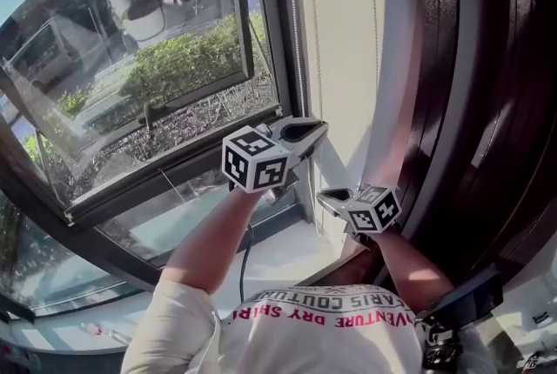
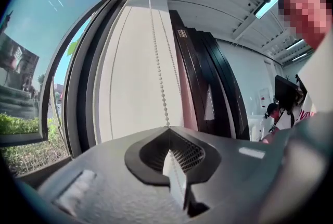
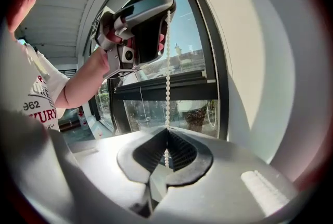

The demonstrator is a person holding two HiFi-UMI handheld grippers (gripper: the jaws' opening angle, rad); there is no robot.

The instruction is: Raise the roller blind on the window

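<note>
so, bead chain: the blind's pull cord. it hangs taut and upright at the right edge of the window, just in front of a cream panel. its long axis runs straight up and down.
roller blind: no view shows its fabric over the window. i cannot tell whether the cream panel is part of it. the chain is the part to be worked.
left gripper: the upper of the two, pointing roughly level toward the far right. its jaws are pressed together with the chain pinched at the tips, and the beads rise straight out of them.
right gripper: just below the left one, tilted a little downward, close above the window sill. its jaws are closed to a sliver on the chain. beads show between the ribbed pads and a few dangle beneath.
relation that matters: both grippers are on the same strand, left above right and near each other. the chain runs from the right gripper's tips straight up to the left one's.
judgement: a downward pull looks close to its low end, since the sill leaves little room beneath. the next move likely calls for one gripper to let go and take the chain higher up. the left is nearer to that reach.
risk: the beads could slip if both loosen together.
</note>
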